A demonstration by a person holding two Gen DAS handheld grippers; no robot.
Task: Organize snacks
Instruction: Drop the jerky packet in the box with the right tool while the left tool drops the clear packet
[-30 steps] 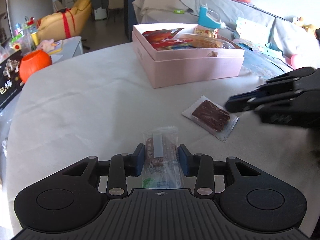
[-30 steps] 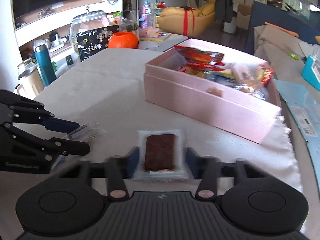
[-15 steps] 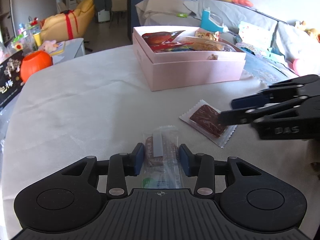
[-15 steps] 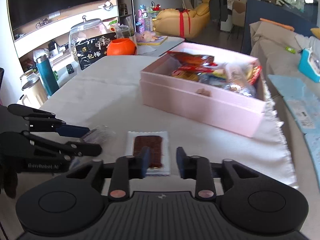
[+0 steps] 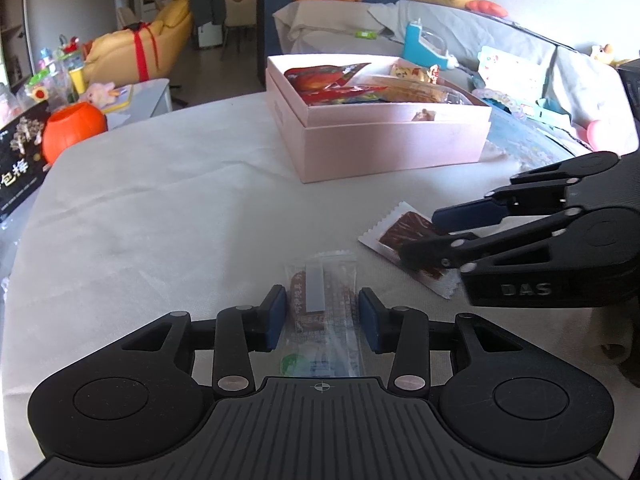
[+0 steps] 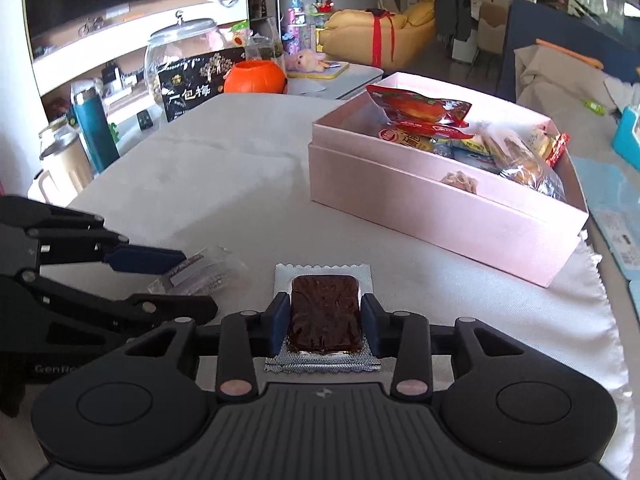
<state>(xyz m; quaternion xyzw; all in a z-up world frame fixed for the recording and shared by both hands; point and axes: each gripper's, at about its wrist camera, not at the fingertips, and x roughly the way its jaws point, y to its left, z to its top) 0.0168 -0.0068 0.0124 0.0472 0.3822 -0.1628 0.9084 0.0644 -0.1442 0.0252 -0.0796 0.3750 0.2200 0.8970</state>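
White cloth (image 5: 168,216) covers the table on which all task items rest, and a living room with a yellow sofa (image 6: 372,26) tied with a red ribbon lies behind it. Nearest the left wrist camera, the left gripper (image 5: 322,316) straddles a clear snack packet (image 5: 320,296) lying flat on the cloth; its blue pads (image 5: 276,316) stand at the packet's two long edges, and whether they press on it cannot be told. The packet carries red print too small to read and a green mark at its near end. Nearest the right wrist camera, the right gripper (image 6: 325,316) has a foil-edged packet (image 6: 324,312) holding a dark brown slab between its pads (image 6: 370,316); the jaws are opening, the pads sit just beside the slab's sides, and the packet lies flat on the cloth. In the left view the right gripper (image 5: 424,236) shows the moulded letters "DAS" on its body; in the right view the left gripper (image 6: 192,280) shows the partial lettering "Genrio". Farther back stands an open pink box (image 6: 432,204), well apart from both packets, filled with red, yellow and clear snack bags (image 6: 416,110). Beyond the table's far left edge are a black box (image 6: 200,80) printed with the white characters "一包梅", an orange pumpkin-shaped pot (image 6: 254,78), a glass jar (image 6: 182,46), and a teal bottle (image 6: 94,128).
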